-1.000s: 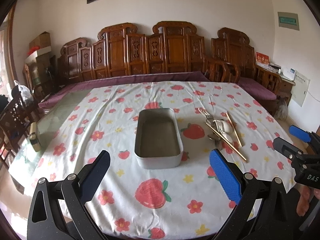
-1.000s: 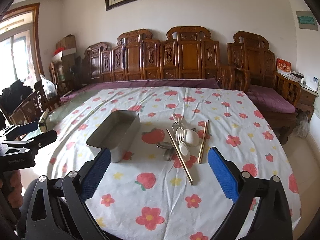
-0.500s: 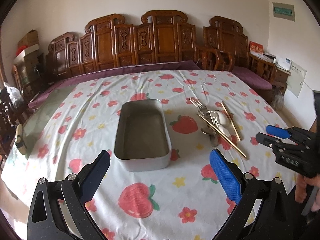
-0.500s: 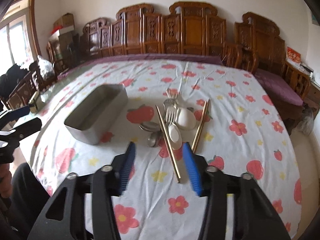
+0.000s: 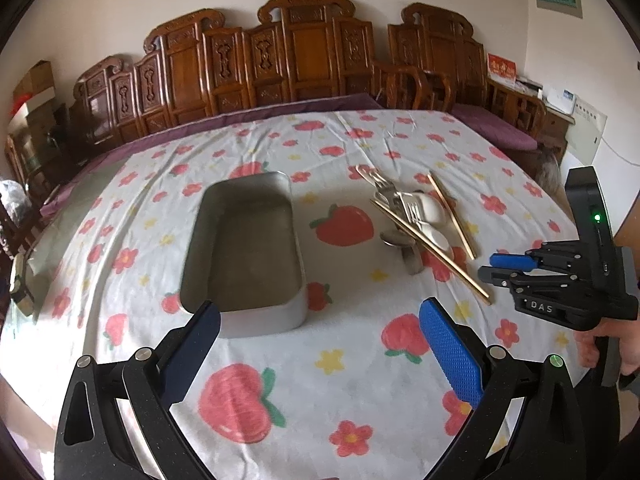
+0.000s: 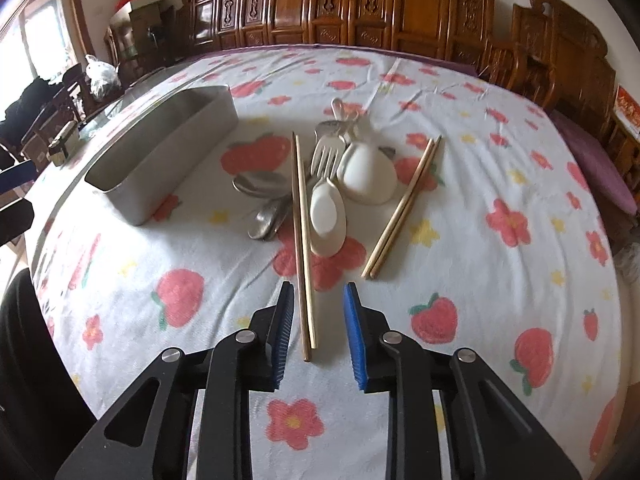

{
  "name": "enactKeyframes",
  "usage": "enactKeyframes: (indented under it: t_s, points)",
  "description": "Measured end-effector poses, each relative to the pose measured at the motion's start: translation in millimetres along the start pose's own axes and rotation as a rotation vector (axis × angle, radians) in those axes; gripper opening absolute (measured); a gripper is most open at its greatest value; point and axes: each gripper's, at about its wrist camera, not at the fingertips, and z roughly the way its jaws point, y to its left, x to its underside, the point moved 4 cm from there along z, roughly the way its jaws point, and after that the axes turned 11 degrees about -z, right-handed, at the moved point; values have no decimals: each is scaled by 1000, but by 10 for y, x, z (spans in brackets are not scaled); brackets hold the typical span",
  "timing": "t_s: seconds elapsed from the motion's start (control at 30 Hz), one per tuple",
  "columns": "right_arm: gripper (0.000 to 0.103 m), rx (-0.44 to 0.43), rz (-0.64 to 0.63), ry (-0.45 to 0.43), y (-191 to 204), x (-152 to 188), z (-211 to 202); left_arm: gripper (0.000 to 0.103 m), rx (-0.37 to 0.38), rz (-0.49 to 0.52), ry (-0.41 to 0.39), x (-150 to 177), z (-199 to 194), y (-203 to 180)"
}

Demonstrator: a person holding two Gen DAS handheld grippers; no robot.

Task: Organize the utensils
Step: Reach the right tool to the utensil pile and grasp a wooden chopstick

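A grey metal tin (image 5: 244, 254) (image 6: 160, 152) stands empty on the strawberry-print tablecloth. Right of it lies a pile of utensils: a pair of chopsticks (image 6: 302, 236) (image 5: 430, 250), a second pair (image 6: 404, 208), two white ceramic spoons (image 6: 328, 216), a fork (image 6: 325, 154) and metal spoons (image 6: 262, 184). My right gripper (image 6: 318, 300) (image 5: 490, 266) is partly open, its fingers either side of the near end of the first chopstick pair, not touching. My left gripper (image 5: 320, 332) is wide open and empty, just in front of the tin.
The round table's near edge (image 5: 132, 408) lies just under my left gripper. Carved wooden benches (image 5: 304, 52) with purple cushions line the far side. A small object (image 6: 62, 146) sits on the bare glass at the table's left edge.
My right gripper has moved forward and down onto the chopstick ends and its fingers have narrowed. My left gripper has moved closer to the tin and stayed wide open.
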Motion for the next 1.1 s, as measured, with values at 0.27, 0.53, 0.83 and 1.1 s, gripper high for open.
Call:
enactKeyframes:
  t_s: [0.27, 0.53, 0.83, 1.1]
  points:
    - [22, -33, 16, 8, -52, 6, 199, 97, -7, 33, 38, 30, 200, -193]
    - [20, -47, 16, 11, -101, -30, 283, 97, -8, 43, 59, 61, 329, -304]
    - [20, -65, -19, 31, -11, -45, 346, 97, -21, 47, 83, 113, 439, -322]
    - [5, -90, -10, -28, -47, -134, 132, 97, 6, 38, 111, 62, 580, -417]
